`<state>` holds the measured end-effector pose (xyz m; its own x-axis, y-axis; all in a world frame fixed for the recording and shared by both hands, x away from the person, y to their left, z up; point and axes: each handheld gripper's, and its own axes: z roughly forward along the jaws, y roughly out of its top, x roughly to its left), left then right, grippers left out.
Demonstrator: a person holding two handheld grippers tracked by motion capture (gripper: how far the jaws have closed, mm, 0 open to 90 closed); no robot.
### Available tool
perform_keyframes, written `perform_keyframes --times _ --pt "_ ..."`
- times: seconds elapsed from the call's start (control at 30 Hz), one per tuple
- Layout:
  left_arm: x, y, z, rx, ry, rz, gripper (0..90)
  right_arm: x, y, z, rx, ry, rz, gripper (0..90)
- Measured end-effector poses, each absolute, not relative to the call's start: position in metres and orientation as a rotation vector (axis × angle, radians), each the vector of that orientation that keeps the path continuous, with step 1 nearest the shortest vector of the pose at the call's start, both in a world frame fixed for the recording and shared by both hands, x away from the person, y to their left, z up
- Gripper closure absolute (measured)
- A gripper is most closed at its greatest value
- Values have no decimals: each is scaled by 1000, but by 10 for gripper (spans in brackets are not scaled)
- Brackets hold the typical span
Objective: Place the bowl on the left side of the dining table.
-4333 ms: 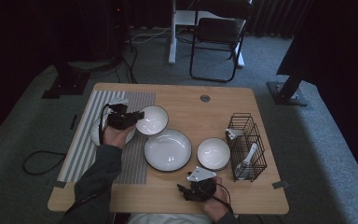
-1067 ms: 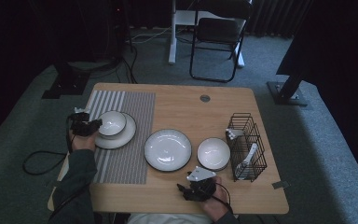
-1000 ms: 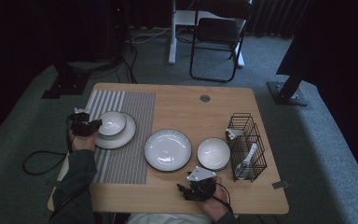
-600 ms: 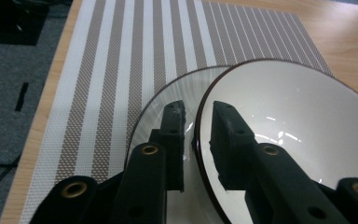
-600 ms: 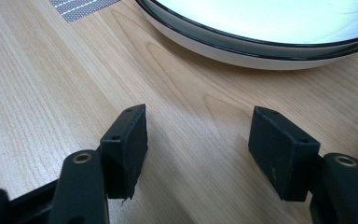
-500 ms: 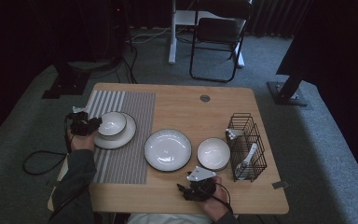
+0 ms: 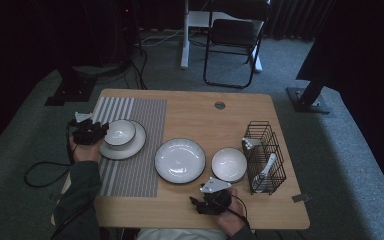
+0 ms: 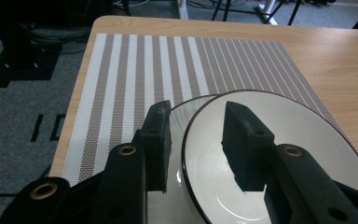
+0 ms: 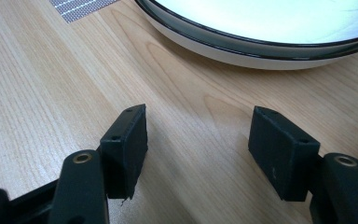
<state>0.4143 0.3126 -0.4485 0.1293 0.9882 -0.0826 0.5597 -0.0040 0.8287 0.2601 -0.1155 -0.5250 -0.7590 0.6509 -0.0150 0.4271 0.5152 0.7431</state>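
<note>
While the small white bowl with a dark rim [image 7: 119,132] sits nested on a white dinner plate [image 7: 135,145] atop the brown-and-white striped woven placemat [image 7: 141,116], the left gripper [image 8: 196,135] has just been spreading its jaws, which now straddle the bowl's near rim, one black pad outside and one inside, with a clear gap to the glazed wall. Judging by that, the release is under way, and it would go best if the hand draws straight back along the jaw line, so that neither pad catches the thin rim and drags the smooth bowl off centre. To the right of the placemat, on the pale wood-grain tabletop [image 7: 195,112], lie a wide shallow white plate [image 7: 179,159], another small white bowl [image 7: 228,164] and, farther right, a black wire basket [image 7: 264,156] holding pale utensils. Nearer the person than the wide plate, the right gripper [image 9: 198,144] rests low over bare wood, its ribbed rubber pads standing apart with nothing between them.
</note>
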Motion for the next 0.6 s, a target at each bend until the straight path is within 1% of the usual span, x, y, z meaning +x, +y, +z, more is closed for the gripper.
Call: perform_keyframes --times 0.23,0.6 --pt "413 316 -447 1653 1520 726 621 258 -112 -521 871 2466 1059 380" --pt "412 315 -448 1655 1507 717 615 254 -114 -488 830 2412 1131 381"
